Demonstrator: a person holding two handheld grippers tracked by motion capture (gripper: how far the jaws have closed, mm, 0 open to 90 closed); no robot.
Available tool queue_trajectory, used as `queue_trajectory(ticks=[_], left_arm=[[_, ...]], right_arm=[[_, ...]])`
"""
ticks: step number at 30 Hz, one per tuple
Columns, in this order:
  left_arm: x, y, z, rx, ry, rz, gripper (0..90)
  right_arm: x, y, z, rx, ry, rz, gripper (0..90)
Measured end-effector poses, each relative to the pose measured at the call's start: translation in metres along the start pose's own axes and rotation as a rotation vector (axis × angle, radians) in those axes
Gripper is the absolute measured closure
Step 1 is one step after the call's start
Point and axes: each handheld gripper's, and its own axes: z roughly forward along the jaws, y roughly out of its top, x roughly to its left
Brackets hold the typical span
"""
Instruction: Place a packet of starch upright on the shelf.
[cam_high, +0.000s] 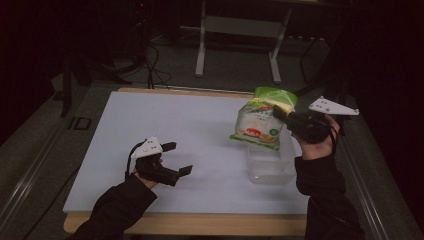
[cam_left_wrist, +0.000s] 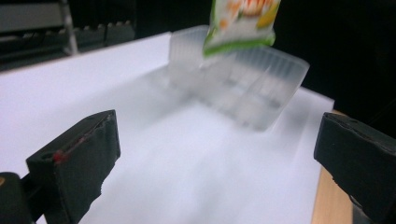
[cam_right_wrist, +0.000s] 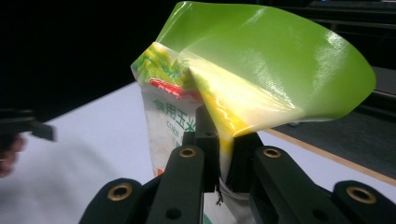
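Observation:
A green-and-white food bag (cam_high: 261, 120) hangs in the air, pinched near its top by my right gripper (cam_high: 280, 114), which is shut on it. In the right gripper view the bag (cam_right_wrist: 261, 79) folds over the jaws, green top flap spread wide. Directly below it on the white table (cam_high: 165, 125) stands a clear plastic box (cam_high: 270, 165); the left gripper view shows this box (cam_left_wrist: 243, 88) with the bag's bottom edge (cam_left_wrist: 240, 25) hanging just above it. My left gripper (cam_high: 181, 159) rests low over the table at the front left, open, nothing between its fingers (cam_left_wrist: 77, 161).
The white table top ends in a wooden front edge (cam_high: 200, 224). Behind the table stand the metal legs of a frame (cam_high: 201, 45) and some floor cables (cam_high: 155, 70). A dark rail (cam_high: 362, 185) runs along the right side.

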Motion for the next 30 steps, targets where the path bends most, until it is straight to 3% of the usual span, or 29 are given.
queue_trajectory(ticks=[8,18,26,30], left_arm=[[0.011,-0.025,-0.011,-0.011,0.055,-0.060,0.0],[0.009,-0.035,-0.011,-0.012,0.056,-0.050,0.1],[0.008,-0.037,-0.007,-0.009,0.045,-0.040,0.1],[0.009,-0.038,-0.007,-0.007,0.039,-0.037,0.1]], right_arm=[[-0.032,-0.001,0.007,0.034,-0.090,0.004,85.8],[-0.060,-0.008,0.020,0.079,-0.161,0.016,85.8],[-0.075,-0.021,0.047,0.131,-0.153,0.001,85.8],[-0.081,-0.026,0.054,0.130,-0.144,0.009,85.7]])
